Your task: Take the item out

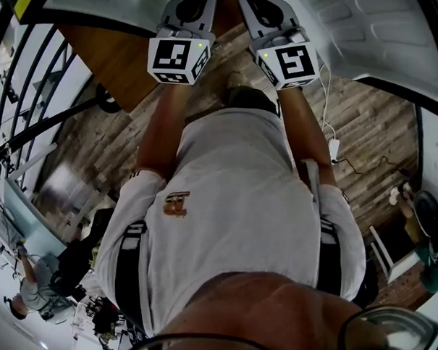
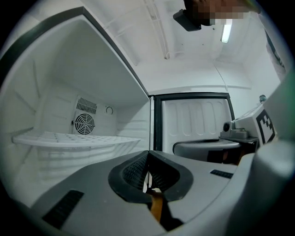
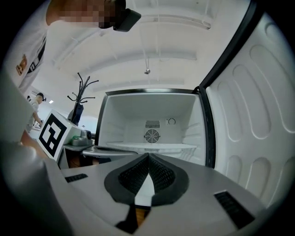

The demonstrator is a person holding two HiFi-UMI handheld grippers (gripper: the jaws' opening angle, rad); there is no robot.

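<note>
An open white freezer compartment [image 3: 147, 115] faces both grippers, with a white shelf [image 3: 152, 146] and a round fan vent [image 3: 152, 136] on its back wall. The shelf [image 2: 73, 138] shows bare in both gripper views, and I see no item in the compartment. My left gripper [image 2: 148, 153] is shut with nothing between its pads. My right gripper [image 3: 148, 156] is shut too, also with nothing in it. In the head view the left gripper [image 1: 188, 10] and right gripper [image 1: 266, 13] are held side by side in front of the person, their tips beyond the top edge.
The freezer door [image 3: 249, 120] stands swung open on the right. A coat stand [image 3: 83, 92] rises behind at the left. On the wooden floor [image 1: 366, 126] lies a white cable with an adapter [image 1: 333, 148]. Another person [image 1: 36, 289] stands at the lower left.
</note>
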